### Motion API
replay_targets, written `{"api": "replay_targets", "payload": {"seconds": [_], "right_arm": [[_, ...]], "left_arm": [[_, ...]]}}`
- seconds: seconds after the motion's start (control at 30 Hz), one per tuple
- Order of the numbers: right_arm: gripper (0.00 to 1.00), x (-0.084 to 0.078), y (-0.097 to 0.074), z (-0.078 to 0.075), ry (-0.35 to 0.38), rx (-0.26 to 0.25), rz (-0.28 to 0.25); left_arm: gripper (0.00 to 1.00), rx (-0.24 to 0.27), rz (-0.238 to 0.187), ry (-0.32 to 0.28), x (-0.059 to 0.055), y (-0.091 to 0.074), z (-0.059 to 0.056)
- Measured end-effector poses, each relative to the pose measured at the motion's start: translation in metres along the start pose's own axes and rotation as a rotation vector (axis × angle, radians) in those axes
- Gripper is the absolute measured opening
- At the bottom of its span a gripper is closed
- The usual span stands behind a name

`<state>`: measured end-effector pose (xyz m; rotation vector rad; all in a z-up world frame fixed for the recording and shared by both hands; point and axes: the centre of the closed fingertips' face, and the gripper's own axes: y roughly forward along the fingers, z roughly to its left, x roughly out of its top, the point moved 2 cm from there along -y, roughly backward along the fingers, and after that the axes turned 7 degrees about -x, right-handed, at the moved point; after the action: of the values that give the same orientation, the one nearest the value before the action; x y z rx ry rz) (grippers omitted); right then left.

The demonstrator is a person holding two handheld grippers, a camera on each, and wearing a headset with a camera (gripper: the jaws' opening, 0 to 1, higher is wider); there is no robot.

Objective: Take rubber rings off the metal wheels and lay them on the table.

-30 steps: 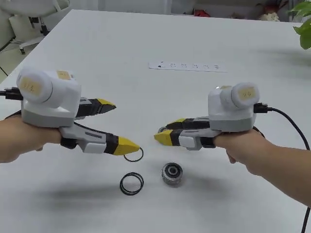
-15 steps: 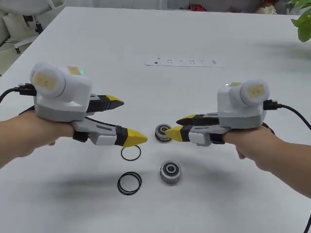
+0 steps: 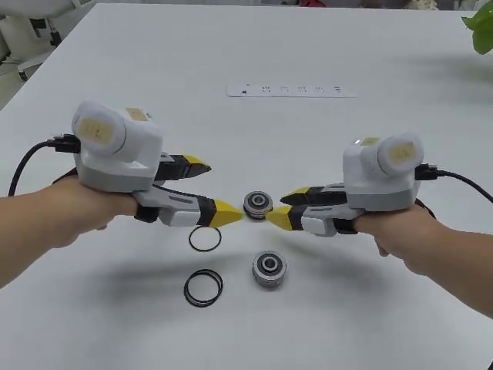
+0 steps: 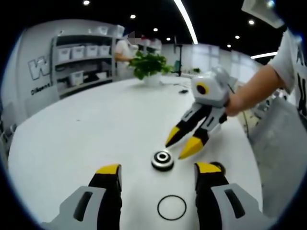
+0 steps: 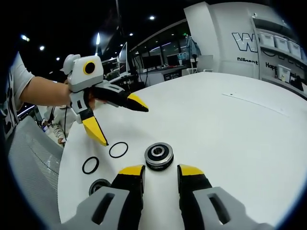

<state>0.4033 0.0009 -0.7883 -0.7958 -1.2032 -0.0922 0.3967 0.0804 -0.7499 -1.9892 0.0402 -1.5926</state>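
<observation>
Fingers (image 4: 109,179) of left gripper (image 4: 159,168): yellow tips, black shanks, grey plastic body; spread wide, clasping nothing. Fingers (image 5: 132,175) of right gripper (image 5: 160,171): same make, parted by a narrow gap, nothing pinched between; tips just short of metal wheel (image 5: 159,155), contact not discernible.

- metal wheel: round, silvery rim, dark face, bright hub; flat on table (image 3: 154,69), between the facing tips of both grippers in head view. Rubber on its rim: cannot tell.
- second metal wheel (image 3: 269,267): same form, flat on table, nearer the person, apart from both grippers.
- single rubber ring (image 3: 205,238): thin black hoop, flat on table, just below left gripper's lower tip in head view, clear of both wheels.
- stacked rubber rings (image 3: 203,287): thin black hoops, overlapping, flat on table, beside second metal wheel on the left-gripper side.
- table: white, smooth, matt, broad.
- power strip (image 3: 291,90): long, narrow, white, lying flat well beyond the grippers.
- plant leaves (image 3: 484,31): green, at far right corner of head view.
</observation>
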Motion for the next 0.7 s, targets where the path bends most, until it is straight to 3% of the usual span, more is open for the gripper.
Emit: {"api": "replay_targets", "payload": {"seconds": [0.7], "right_arm": [[0.12,-0.003,0.008,0.003,0.016,0.004,-0.014]], "left_arm": [[0.38,-0.011,0.029,0.003,-0.003,0.035,-0.001]]}}
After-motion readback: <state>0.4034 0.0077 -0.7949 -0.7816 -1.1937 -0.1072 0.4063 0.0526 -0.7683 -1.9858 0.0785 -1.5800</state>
